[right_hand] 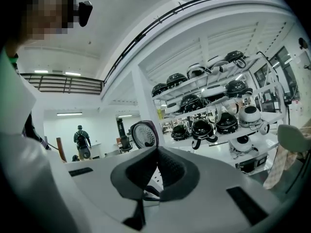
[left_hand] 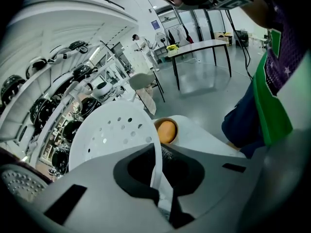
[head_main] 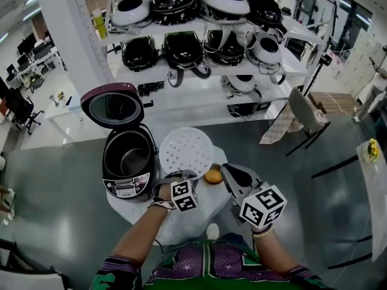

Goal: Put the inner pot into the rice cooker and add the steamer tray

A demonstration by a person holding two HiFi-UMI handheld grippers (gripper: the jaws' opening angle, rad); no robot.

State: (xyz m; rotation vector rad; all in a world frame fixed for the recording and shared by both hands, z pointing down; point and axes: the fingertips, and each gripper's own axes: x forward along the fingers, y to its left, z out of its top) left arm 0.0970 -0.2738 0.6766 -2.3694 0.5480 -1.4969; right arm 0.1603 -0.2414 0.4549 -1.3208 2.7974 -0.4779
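Closest to the lens: purple-and-green shirt [head_main: 205, 264] and two forearms, reaching out over a small round white table [head_main: 178, 219]. Farthest left on that table, rice cooker [head_main: 128, 174], with lid [head_main: 113, 106] swung up and standing open behind the mouth and metal inner pot [head_main: 130, 157] already seated inside. Just right of the cooker, steamer tray [head_main: 185, 151]: white, perforated, off to the side of the pot's mouth rather than over it, cooker wall close against its left edge. Left claw [head_main: 180, 175] clamped narrow on the tray's near rim. Seen from the left gripper view, thin white rim pinched straight between the two pads, tray tilting up and away from them. Next along, orange round thing [head_main: 213, 175], just beside the tray's lower right edge and sitting between the two claws. Right claw [head_main: 227, 169] beside it, pinched together. Seen from the right gripper view, pads meeting with nothing gripped between them. Behind all this, white shelves [head_main: 193, 92] crowded with more cookers, black and white. Further right, on the grey floor, folding chair [head_main: 305, 110], well apart from the table. At the far right edge, second pale tabletop carrying yellow flowers [head_main: 371, 151].
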